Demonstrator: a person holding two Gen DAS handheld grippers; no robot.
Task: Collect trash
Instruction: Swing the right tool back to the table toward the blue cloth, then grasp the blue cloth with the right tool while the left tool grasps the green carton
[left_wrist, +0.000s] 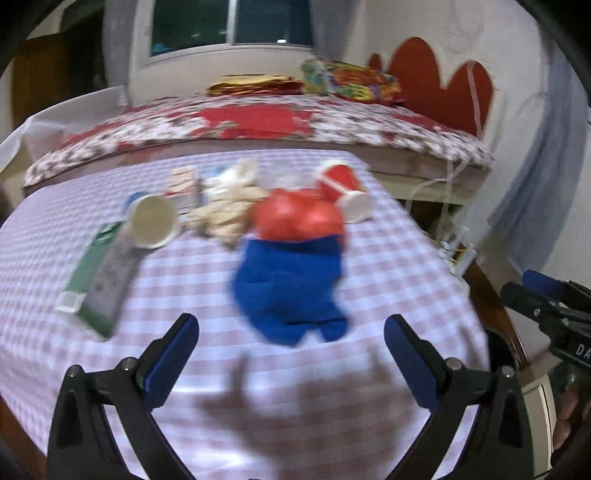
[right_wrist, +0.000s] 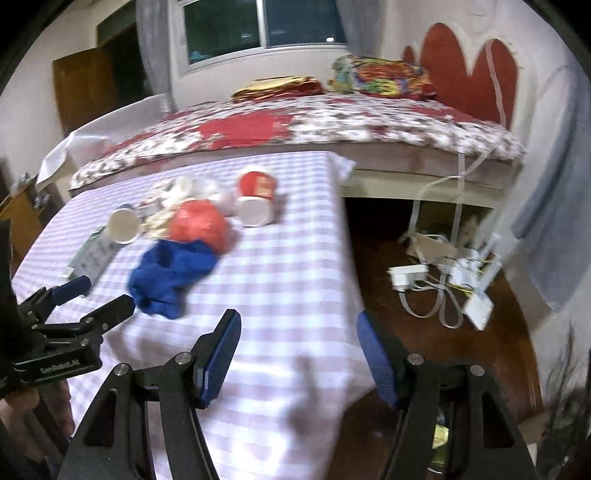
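Note:
Trash lies on a checked tablecloth (left_wrist: 332, 369): a blue bag (left_wrist: 291, 284), a red plastic bag (left_wrist: 299, 218) behind it, crumpled beige paper (left_wrist: 229, 210), a white paper cup (left_wrist: 153, 221), a green box (left_wrist: 96, 273), and a red cup (left_wrist: 340, 181) on its side. My left gripper (left_wrist: 290, 321) hangs open over the cloth, just short of the blue bag, holding nothing. My right gripper (right_wrist: 298, 315) is open and empty over the table's right edge. To its left sit the blue bag (right_wrist: 170, 277) and the left gripper (right_wrist: 103, 293). Both views are blurred.
A bed with a floral cover (right_wrist: 332, 122) runs behind the table. Right of the table, a power strip and tangled cables (right_wrist: 443, 280) lie on the dark wooden floor (right_wrist: 424, 350). Folded cloths (right_wrist: 380, 77) rest on the bed.

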